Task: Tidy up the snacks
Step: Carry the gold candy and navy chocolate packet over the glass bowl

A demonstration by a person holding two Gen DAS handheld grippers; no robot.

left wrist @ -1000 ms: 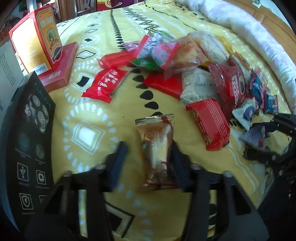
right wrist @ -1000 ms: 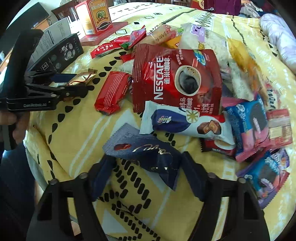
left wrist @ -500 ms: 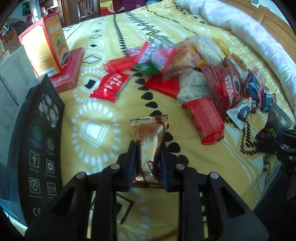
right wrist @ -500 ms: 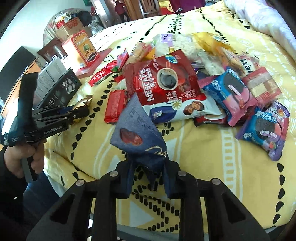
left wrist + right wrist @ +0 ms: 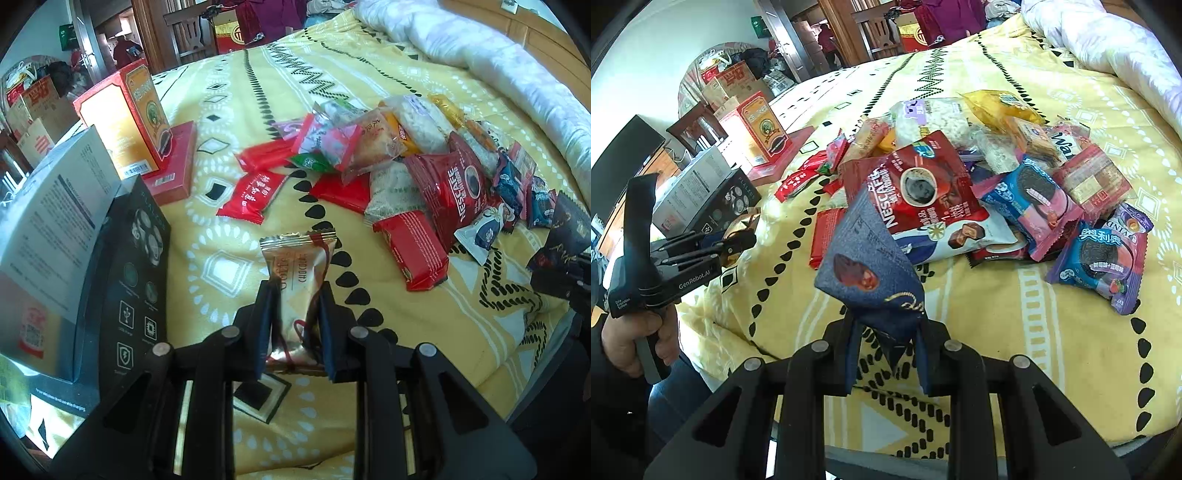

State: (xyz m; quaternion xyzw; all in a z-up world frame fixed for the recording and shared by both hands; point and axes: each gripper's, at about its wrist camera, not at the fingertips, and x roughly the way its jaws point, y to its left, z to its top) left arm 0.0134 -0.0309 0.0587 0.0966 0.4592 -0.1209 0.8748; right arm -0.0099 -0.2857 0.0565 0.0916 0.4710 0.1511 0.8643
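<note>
A heap of snack packets (image 5: 406,147) lies on the yellow patterned bedspread (image 5: 258,92). My left gripper (image 5: 297,314) is shut on a gold chocolate packet (image 5: 299,273), held upright just above the cloth. My right gripper (image 5: 886,343) is shut on a dark blue chocolate packet (image 5: 871,273), lifted off the bed in front of the red Nescafe pouch (image 5: 916,192). The left gripper (image 5: 738,240) with its gold packet shows at the left of the right wrist view, in a person's hand (image 5: 631,332). At the right edge of the left wrist view, the blue packet (image 5: 565,229) appears.
A black box (image 5: 136,277) and a grey-white box (image 5: 48,221) stand at the left near the bed's edge. Behind them an orange-red carton (image 5: 125,118) rests on a flat red box (image 5: 177,162). A white quilt (image 5: 498,62) lies at the far right. Oreo packets (image 5: 1100,258) sit right of the heap.
Both grippers closed on their packets and lifted them off the bedspread. The blue packet now stands upright, and the right gripper has rolled.
</note>
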